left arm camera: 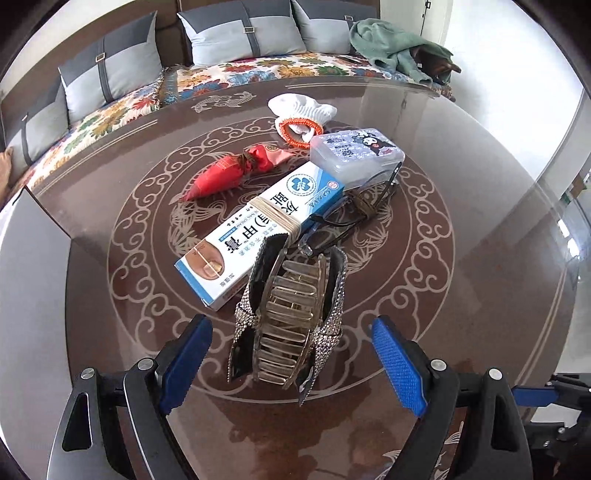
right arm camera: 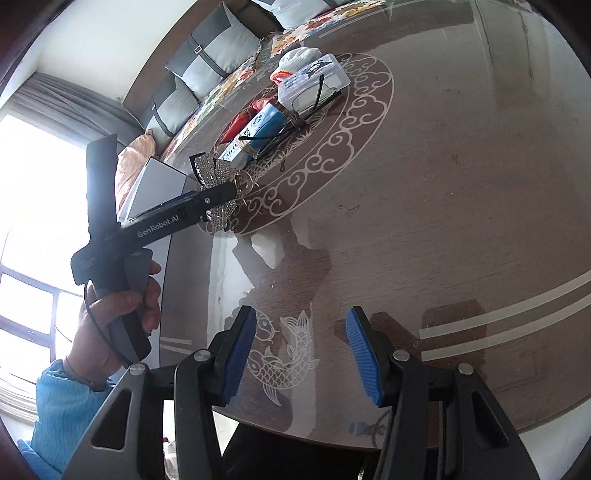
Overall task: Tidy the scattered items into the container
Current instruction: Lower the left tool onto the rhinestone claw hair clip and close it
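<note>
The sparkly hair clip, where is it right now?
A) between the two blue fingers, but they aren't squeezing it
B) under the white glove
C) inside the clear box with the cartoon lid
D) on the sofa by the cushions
A: in the left wrist view the sparkly hair clip sits on the table between the open blue fingers of the left gripper, with a gap on each side.

One rhinestone hair claw (left arm camera: 291, 317). One blue-white cream box (left arm camera: 255, 229). One red pouch (left arm camera: 232, 171). One pair glasses (left arm camera: 343, 218). One clear plastic case (left arm camera: 356, 151). One white glove (left arm camera: 303, 107). Three grey cushions (left arm camera: 240, 33), far.
</note>
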Tool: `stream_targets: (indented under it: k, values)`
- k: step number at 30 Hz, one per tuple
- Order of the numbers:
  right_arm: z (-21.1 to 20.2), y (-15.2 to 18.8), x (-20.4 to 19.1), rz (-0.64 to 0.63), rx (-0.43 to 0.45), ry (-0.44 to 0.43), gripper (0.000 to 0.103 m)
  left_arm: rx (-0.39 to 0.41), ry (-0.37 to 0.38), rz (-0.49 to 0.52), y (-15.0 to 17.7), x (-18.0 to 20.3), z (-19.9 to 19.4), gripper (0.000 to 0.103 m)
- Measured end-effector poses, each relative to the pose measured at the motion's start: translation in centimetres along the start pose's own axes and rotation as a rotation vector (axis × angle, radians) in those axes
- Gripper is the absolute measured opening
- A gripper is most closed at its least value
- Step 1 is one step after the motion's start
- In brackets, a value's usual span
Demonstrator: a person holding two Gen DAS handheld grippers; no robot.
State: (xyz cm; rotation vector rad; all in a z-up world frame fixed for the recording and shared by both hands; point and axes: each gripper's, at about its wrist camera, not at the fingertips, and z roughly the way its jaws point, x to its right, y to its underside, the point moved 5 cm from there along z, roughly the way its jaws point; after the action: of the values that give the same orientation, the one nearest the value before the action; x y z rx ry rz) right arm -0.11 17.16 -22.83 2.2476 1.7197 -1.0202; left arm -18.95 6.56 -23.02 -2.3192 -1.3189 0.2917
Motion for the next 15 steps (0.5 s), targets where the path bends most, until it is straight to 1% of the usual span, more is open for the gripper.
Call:
stream_targets:
  k: [1, 2, 3, 7, 10, 13, 15]
  values:
    - [0.1, 0.0, 0.0, -0.002, -0.002, 0.0, 0.052, -0.003, 0.005, -0.004, 0.0, 0.0, 0.0, 0.079]
    - [0.0, 0.0, -0.1, -0.004, -0.001, 0.001, 0.052, -0.014, 0.013, -0.013, 0.0, -0.1, 0.1, 0.058]
    - [0.0, 0.1, -0.1, -0.006, 0.0, 0.002, 0.052, -0.024, 0.018, -0.024, 0.1, -0.3, 0.2, 0.055]
    - [-0.3, 0.0, -0.2, -0.021, 0.013, 0.012, 0.052, -0.053, 0.024, -0.054, 0.4, -0.4, 0.0, 0.053]
    - [-0.7, -0.5, -0.4, -0.039, 0.021, 0.002, 0.052, -0.058, 0.021, -0.067, 1.1, -0.1, -0.6, 0.053]
    - [-0.7, -2.8, -0.7, -0.063, 0.025, -0.012, 0.052, -0.048, 0.039, -0.091, 1.6, 0.2, -1.4, 0.053]
    - [-0.2, -5.6, -1.0, -0.103, 0.014, -0.006, 0.052, -0.041, 0.053, -0.1, 1.9, 0.5, -1.9, 0.053]
